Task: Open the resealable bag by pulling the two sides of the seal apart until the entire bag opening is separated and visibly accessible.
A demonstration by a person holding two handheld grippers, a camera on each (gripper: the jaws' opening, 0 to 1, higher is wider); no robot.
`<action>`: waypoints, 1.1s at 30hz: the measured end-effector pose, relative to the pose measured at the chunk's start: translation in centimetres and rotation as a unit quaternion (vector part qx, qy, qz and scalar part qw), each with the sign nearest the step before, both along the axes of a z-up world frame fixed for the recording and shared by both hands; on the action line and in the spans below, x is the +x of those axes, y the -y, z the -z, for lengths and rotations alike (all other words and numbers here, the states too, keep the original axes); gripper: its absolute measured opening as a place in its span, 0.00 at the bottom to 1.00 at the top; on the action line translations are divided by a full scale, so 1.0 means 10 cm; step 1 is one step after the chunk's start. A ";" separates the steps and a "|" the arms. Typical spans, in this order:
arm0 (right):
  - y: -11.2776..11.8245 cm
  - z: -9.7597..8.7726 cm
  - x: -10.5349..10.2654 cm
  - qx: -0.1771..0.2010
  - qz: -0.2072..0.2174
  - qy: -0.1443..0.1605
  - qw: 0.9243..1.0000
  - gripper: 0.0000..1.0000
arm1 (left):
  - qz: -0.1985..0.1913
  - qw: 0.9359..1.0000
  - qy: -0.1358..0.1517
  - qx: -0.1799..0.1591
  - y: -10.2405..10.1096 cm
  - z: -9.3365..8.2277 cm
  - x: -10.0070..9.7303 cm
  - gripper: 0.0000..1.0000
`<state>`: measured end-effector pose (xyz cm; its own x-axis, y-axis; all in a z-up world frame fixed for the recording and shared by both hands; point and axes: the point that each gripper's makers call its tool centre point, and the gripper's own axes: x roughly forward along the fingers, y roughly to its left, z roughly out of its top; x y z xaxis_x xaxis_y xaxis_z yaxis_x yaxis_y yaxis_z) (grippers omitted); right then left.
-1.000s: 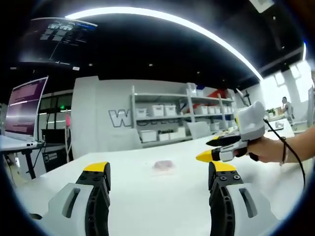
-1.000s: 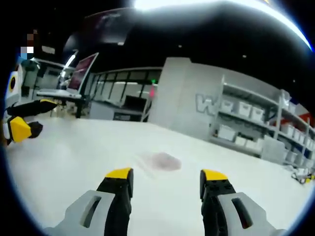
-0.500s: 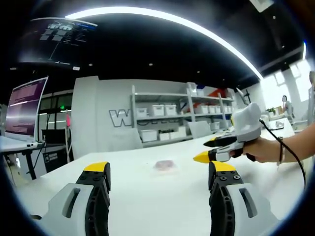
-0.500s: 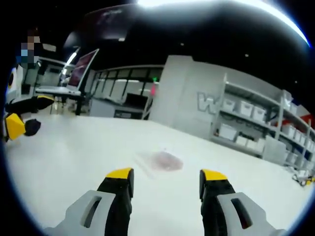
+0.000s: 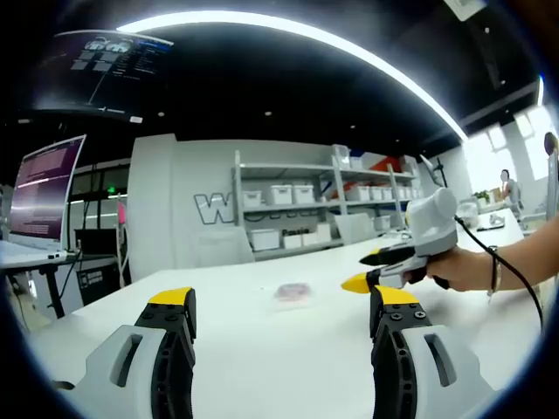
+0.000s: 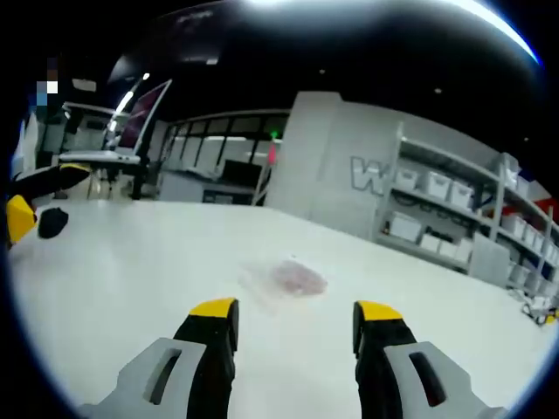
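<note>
A small clear resealable bag (image 5: 293, 293) with pinkish contents lies flat on the white table (image 5: 262, 349), some way beyond both grippers. My left gripper (image 5: 286, 305) is open and empty, short of the bag. In the left gripper view the right gripper (image 5: 371, 271) comes in from the right, held by a hand, its yellow-tipped jaws apart. In the right gripper view the bag (image 6: 293, 279) lies ahead of my open, empty right gripper (image 6: 297, 312), and the left gripper's yellow tips (image 6: 26, 209) sit at the far left edge.
Shelving with white bins (image 5: 297, 209) and a grey wall stand behind the table. A monitor (image 5: 39, 188) on a side desk is at the left. Another person (image 5: 507, 188) stands far off at the right. A cable (image 5: 515, 271) trails from the right gripper's hand.
The right gripper has crept forward toward the bag, which now lies nearer its jaws. The left gripper has stayed put. Both remain open.
</note>
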<state>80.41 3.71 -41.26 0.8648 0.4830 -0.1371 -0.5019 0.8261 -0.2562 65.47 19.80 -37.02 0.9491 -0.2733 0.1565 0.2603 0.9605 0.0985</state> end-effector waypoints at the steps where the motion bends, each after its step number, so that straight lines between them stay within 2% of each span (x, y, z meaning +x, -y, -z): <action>1: 0.00 0.00 0.01 -0.001 0.000 0.000 1.000 0.51 | -0.001 1.000 0.000 0.000 0.00 0.00 0.00 0.81; 13: 0.01 0.09 0.08 -0.012 0.001 -0.008 1.000 0.50 | -0.006 1.000 -0.002 0.000 -0.03 0.01 0.01 0.81; 26: -0.02 0.06 0.19 -0.026 -0.002 -0.004 1.000 0.49 | -0.010 1.000 -0.004 0.000 -0.06 0.02 0.03 0.81; 33: -0.05 0.10 0.24 -0.028 -0.005 -0.009 1.000 0.48 | -0.012 1.000 -0.005 0.000 -0.07 0.03 0.03 0.81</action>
<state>82.84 4.17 -42.30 0.8570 0.4827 -0.1801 -0.5152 0.8053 -0.2932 65.76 20.52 -37.31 0.9569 -0.2499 0.1479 0.2377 0.9666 0.0956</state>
